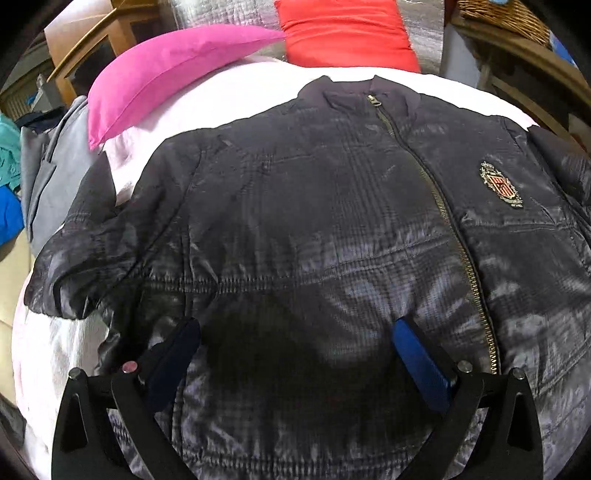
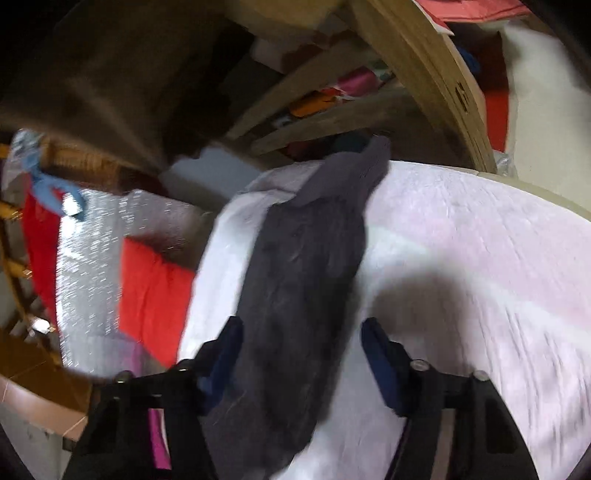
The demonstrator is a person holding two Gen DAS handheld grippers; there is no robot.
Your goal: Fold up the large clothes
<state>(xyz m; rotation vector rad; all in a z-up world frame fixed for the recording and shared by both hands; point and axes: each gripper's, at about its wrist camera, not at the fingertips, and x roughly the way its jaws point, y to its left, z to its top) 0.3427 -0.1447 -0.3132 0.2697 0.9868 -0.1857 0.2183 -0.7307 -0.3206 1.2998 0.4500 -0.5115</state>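
A dark padded jacket [image 1: 314,229] lies front up and zipped on the pale bed sheet [image 1: 221,92]. It has a brass zipper [image 1: 436,192] and a crest badge [image 1: 502,186] on the chest. Its left sleeve [image 1: 85,251] is bent at the bed's edge. My left gripper [image 1: 295,332] hovers open over the jacket's lower body, with nothing between its blue pads. In the blurred right wrist view the jacket's other sleeve [image 2: 306,266] stretches away over the sheet [image 2: 480,258]. My right gripper [image 2: 301,332] straddles it, open; the left pad is close to the cloth and the right pad stands apart from it.
A pink pillow [image 1: 159,70] and a red pillow [image 1: 343,33] lean on a silver quilted headboard [image 1: 229,18]. Grey clothes [image 1: 55,173] lie at the bed's left. A wicker basket [image 1: 502,14] and wooden shelves [image 2: 332,103] stand to the right of the bed.
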